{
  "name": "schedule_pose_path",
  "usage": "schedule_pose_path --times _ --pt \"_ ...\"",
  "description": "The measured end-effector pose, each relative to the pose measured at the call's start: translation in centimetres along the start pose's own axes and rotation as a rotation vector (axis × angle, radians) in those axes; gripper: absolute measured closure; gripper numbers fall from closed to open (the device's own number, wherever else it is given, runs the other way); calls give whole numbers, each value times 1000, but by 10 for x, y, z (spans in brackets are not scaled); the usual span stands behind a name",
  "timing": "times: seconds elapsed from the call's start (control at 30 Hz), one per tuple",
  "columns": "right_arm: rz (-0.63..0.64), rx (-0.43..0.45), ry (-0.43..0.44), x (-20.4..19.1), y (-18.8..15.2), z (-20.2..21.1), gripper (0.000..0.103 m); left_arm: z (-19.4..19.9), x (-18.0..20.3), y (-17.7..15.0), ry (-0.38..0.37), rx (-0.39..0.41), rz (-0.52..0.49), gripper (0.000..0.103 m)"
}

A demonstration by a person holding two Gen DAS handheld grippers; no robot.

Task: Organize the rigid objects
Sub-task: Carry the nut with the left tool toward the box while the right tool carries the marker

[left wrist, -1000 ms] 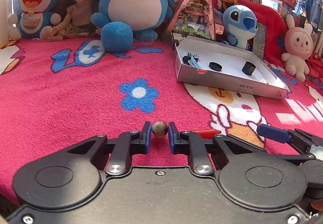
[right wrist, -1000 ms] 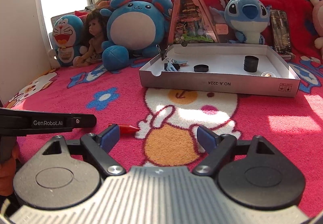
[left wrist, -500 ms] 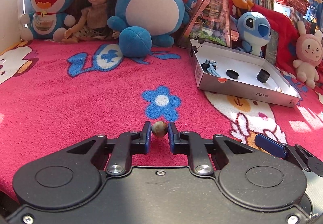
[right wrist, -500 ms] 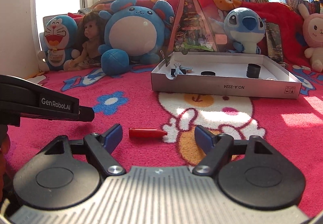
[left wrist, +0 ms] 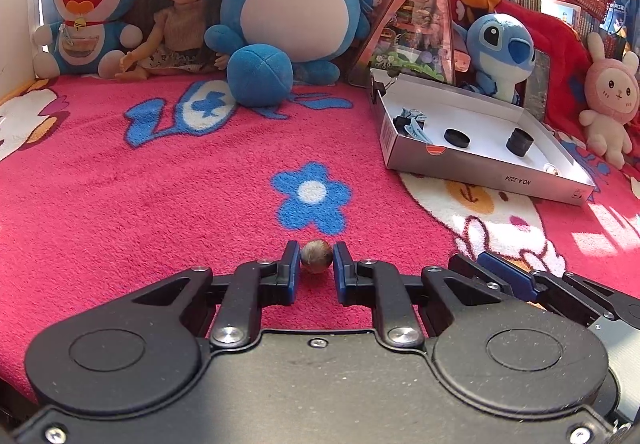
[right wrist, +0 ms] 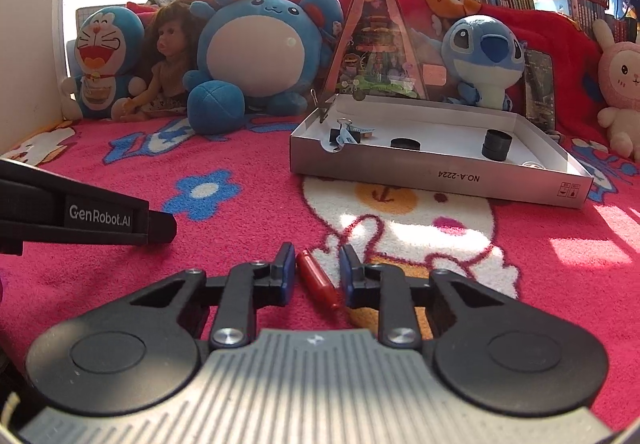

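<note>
The right tongs (right wrist: 314, 276), spread a second ago, are now narrowed around the small red tapered plastic piece (right wrist: 319, 279), though contact cannot be told; the small brown mottled ball (left wrist: 316, 254) is kept pinched by the left tongs (left wrist: 316, 264), so both seem ready for the shallow white cardboard box (right wrist: 440, 175).

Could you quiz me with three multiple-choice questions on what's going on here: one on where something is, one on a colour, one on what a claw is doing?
1. Where does the red pen-like piece lie?
A. inside the box
B. on the blanket between the right gripper's fingers
C. on the doll's lap

2. What colour are the two round pieces in the open box?
A. black
B. yellow
C. white

3. What is the left gripper doing?
A. wide open, with nothing in it
B. shut on the small brownish ball
C. holding a plush toy

Answers: 1 B, the right wrist view shows it on the pink blanket between the blue pads. 2 A, the flat puck and the taller cylinder are both black. 3 B, both pads press the ball's sides.
</note>
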State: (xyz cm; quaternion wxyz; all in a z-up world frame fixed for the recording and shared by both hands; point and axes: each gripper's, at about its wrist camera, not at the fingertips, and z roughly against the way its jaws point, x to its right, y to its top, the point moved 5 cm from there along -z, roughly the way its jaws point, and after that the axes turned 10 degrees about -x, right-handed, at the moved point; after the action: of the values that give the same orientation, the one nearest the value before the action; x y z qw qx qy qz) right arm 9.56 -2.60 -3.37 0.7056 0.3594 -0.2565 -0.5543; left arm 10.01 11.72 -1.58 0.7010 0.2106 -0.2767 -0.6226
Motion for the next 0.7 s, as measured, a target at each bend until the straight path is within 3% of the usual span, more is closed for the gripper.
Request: schedule_pose_path --times 0.2,0.3,0.37,0.4,0.7 --pt "-5 15 19 23 0 9 83 0 14 1 -16 0 -18 86" --pt "7 16 70 32 -5 15 71 -1 20 0 -23 -5 -26 86" --pt "42 18 104 35 -10 21 55 -3 23 0 -30 -13 -27 86" --pt "65 19 107 35 -13 23 52 -4 24 -1 -35 -17 -28 86" --pt "186 1 33 50 -23 31 43 -6 37 -4 -62 -28 -49 86"
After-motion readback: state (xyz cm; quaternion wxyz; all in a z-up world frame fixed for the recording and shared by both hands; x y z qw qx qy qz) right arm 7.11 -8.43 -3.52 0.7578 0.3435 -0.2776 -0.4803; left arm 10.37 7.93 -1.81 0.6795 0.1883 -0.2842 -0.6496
